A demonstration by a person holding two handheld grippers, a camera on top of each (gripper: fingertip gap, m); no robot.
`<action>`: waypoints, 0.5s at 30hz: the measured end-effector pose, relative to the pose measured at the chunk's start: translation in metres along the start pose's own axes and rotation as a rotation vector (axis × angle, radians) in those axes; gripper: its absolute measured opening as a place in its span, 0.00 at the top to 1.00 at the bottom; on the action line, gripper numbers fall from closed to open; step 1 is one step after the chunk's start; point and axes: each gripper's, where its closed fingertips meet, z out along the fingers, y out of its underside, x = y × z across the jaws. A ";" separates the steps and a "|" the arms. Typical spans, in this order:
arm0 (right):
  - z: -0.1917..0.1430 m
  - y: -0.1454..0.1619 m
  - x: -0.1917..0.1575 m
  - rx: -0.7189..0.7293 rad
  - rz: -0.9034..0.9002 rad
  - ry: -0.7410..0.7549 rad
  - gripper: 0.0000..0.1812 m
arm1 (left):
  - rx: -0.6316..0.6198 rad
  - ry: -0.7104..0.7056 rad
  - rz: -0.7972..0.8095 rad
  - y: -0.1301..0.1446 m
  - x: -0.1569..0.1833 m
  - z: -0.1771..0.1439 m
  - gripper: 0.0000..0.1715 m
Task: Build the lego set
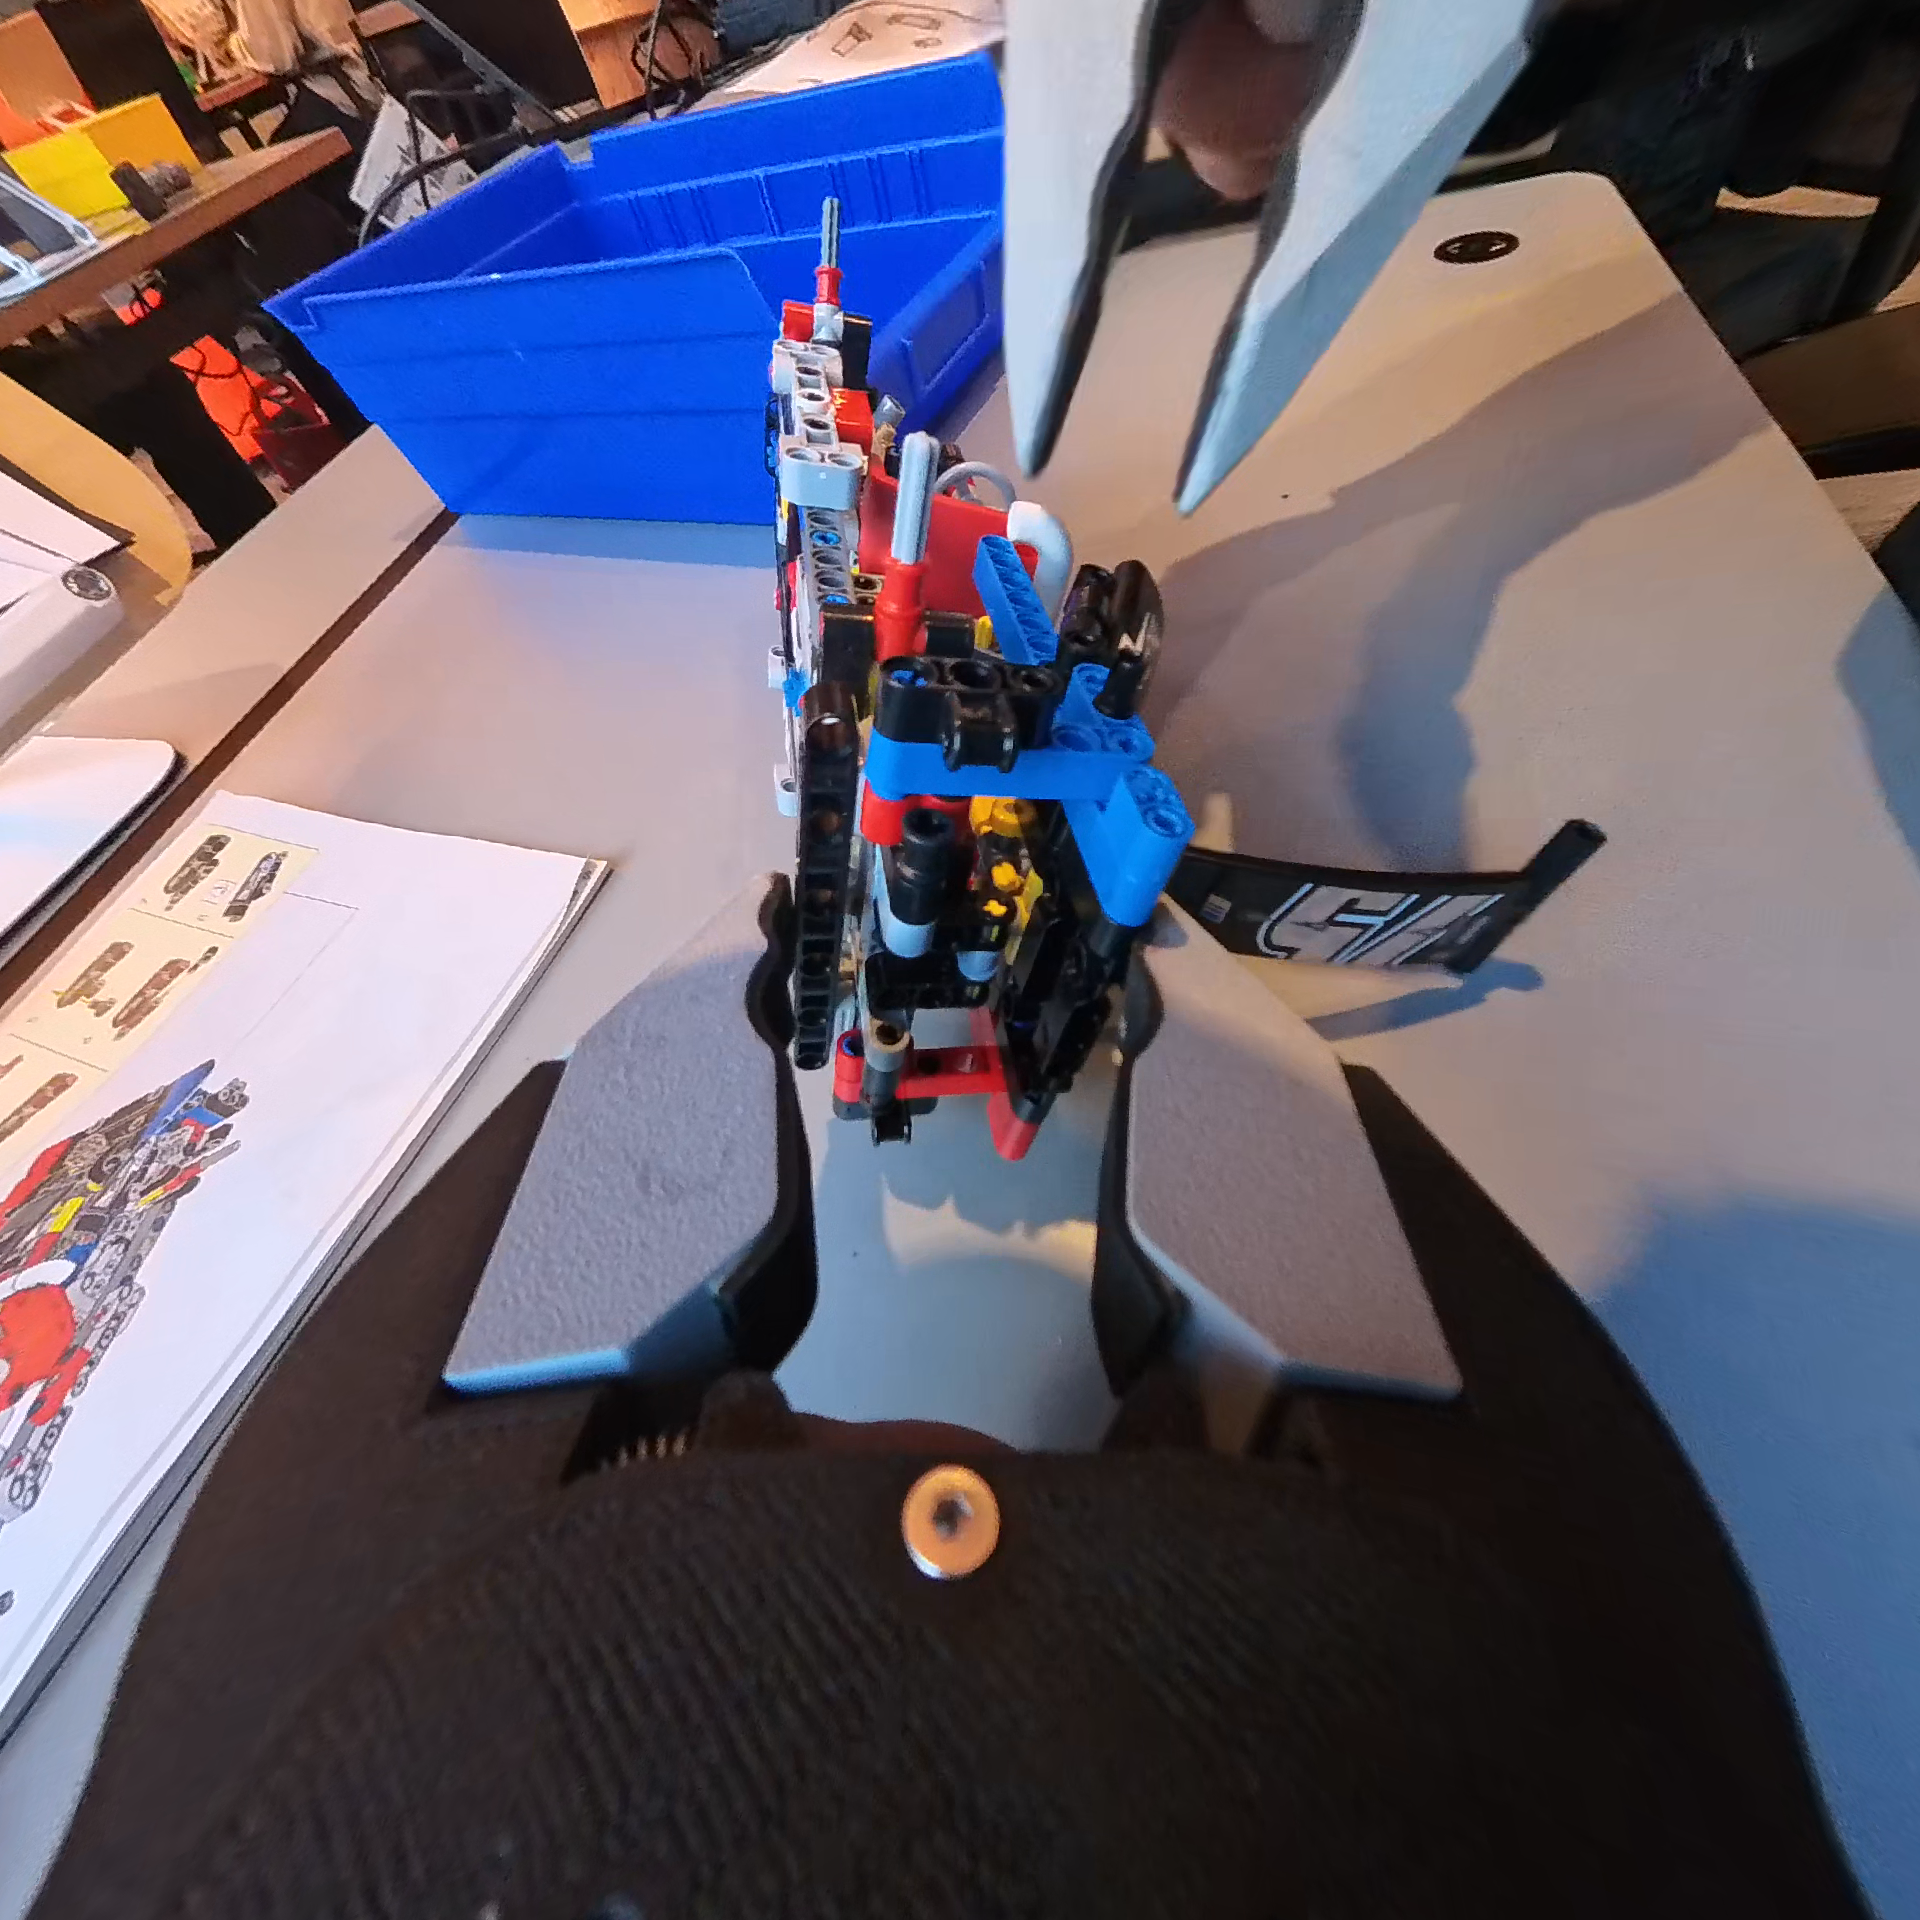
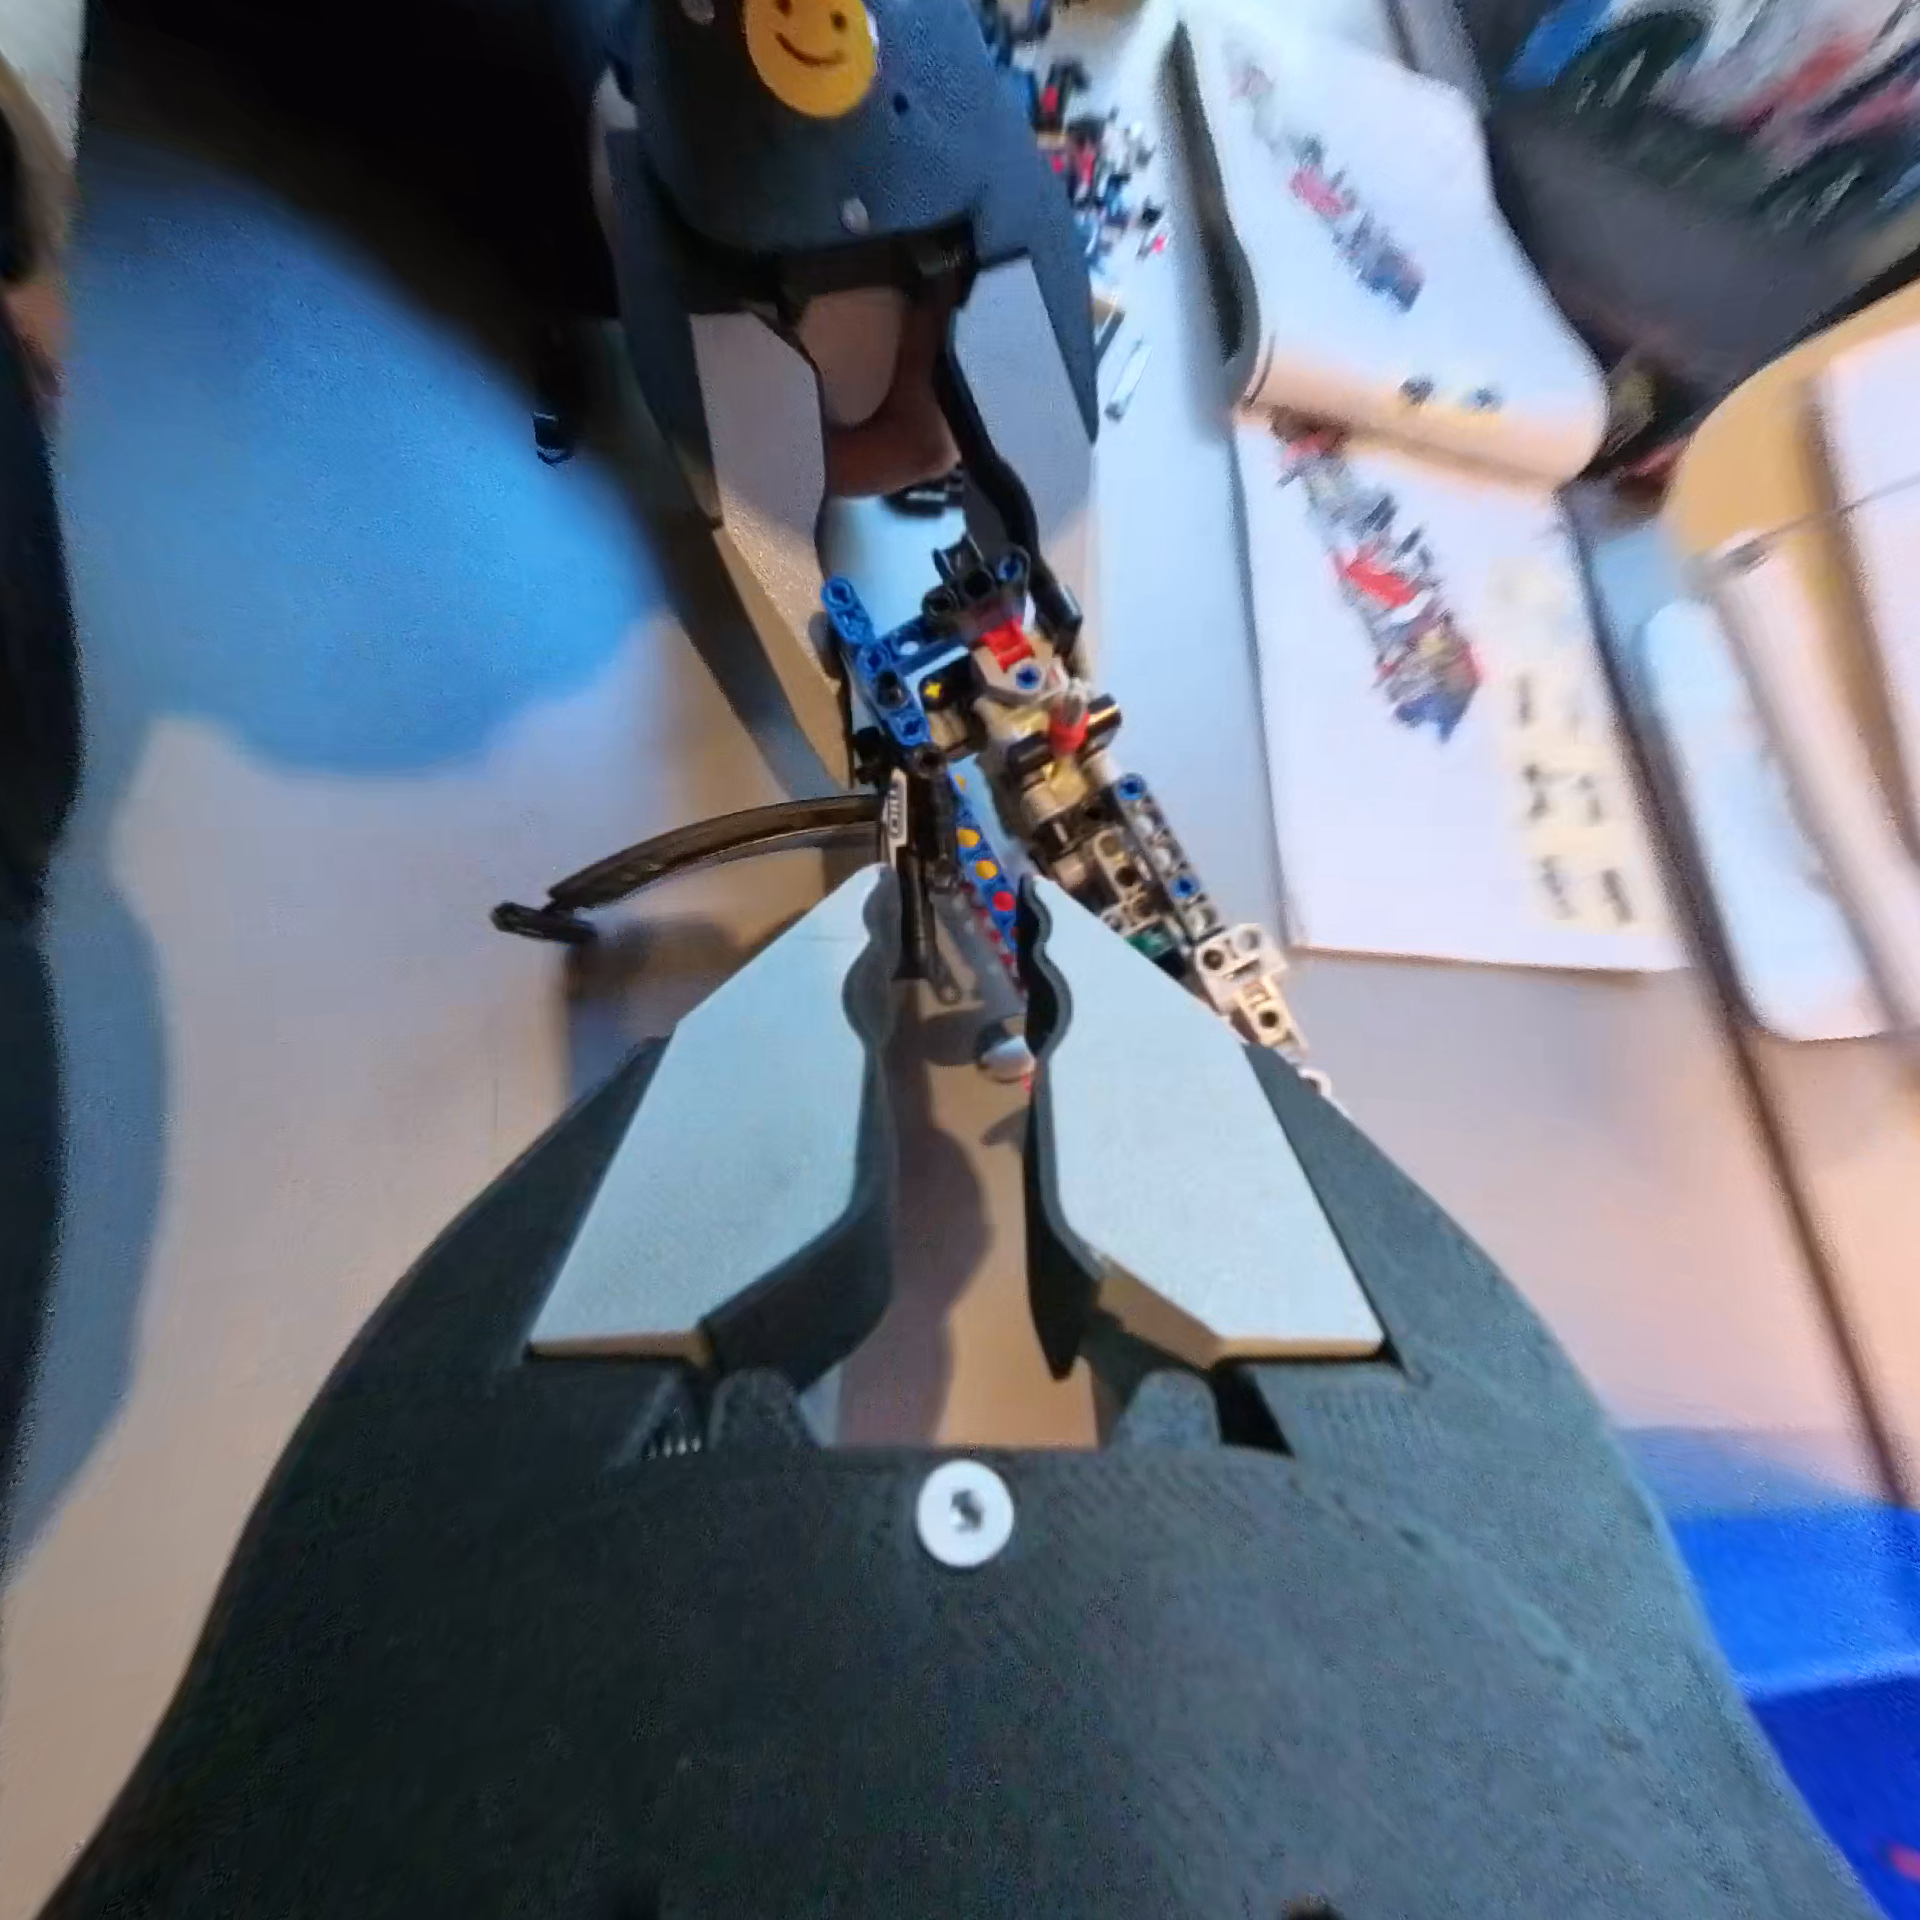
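The lego model [image 1: 935, 748], a long build of black, blue, red and grey beams, stands on its side on the grey table [image 1: 520, 675]. My left gripper [image 1: 956, 977] is shut on its near end, with both pads pressed against the black beams. A black curved panel [image 1: 1371, 914] with a sticker lies on the table at the model's right side. My right gripper [image 1: 1117, 478] hovers above and beyond the model, its fingers apart with nothing between them. In the right wrist view my right gripper [image 2: 961, 925] looks down on the model [image 2: 997, 727] and the panel [image 2: 707, 842].
A blue bin [image 1: 582, 353] stands behind the model on the left. An open instruction booklet [image 1: 260, 1039] lies at the left and also shows in the right wrist view [image 2: 1455, 727]. Loose pieces [image 2: 1091, 135] lie farther off. The table's right edge [image 1: 1766, 436] is close. The left gripper's tips are roughly 7 cm from the right gripper's.
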 end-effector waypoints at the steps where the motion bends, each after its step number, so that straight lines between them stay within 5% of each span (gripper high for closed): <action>1: 0.004 0.003 0.001 -0.021 0.046 -0.021 0.90 | -0.001 -0.001 0.002 0.000 0.000 0.000 0.65; 5: 0.012 0.014 -0.002 -0.089 0.210 -0.104 0.95 | -0.001 -0.002 -0.001 0.000 0.000 0.000 0.65; 15: 0.011 0.012 -0.014 -0.024 0.722 -0.408 0.88 | 0.000 0.000 -0.006 0.000 0.000 -0.001 0.65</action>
